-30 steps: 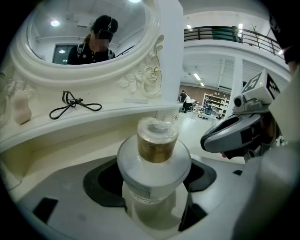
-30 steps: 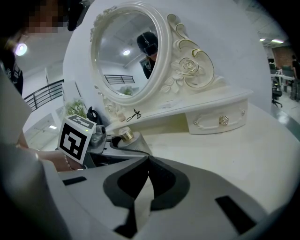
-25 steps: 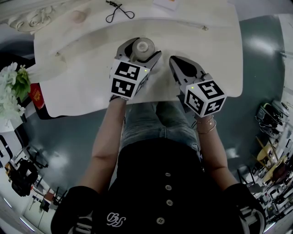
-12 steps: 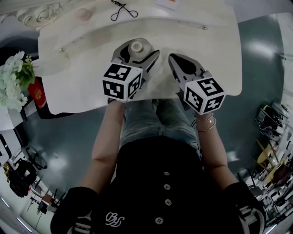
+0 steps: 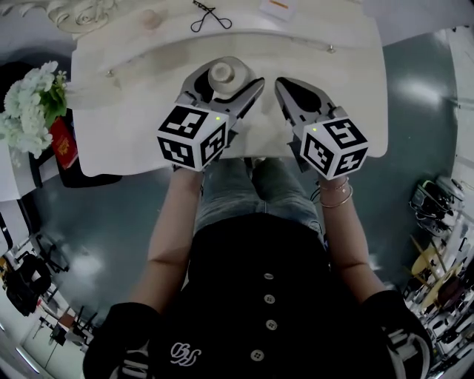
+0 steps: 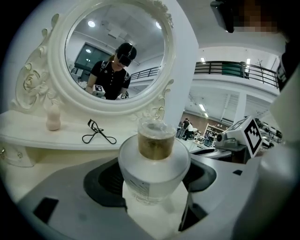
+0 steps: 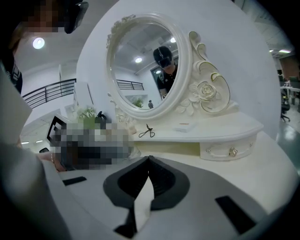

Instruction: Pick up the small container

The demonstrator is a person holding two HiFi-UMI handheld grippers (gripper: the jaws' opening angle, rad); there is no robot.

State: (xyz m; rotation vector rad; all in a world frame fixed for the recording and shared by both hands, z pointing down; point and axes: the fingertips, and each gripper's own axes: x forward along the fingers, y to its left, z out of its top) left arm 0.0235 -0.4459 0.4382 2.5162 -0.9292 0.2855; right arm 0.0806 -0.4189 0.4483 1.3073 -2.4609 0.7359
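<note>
Lift apparently done: left hand-held gripper, pinching the small container, has risen off the worktop; right hand-held gripper, at 3 o'clock, stays pressed together.

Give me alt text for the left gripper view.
The left gripper is shut on a small frosted container with a brownish cap. Behind it, a shelf holds an eyelash curler and a pink bottle below an oval mirror.

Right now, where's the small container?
Head view, left of centre: the small container sits clamped in the left gripper over the white dressing table, just left of the shut right gripper, eyelash curler beyond.
</note>
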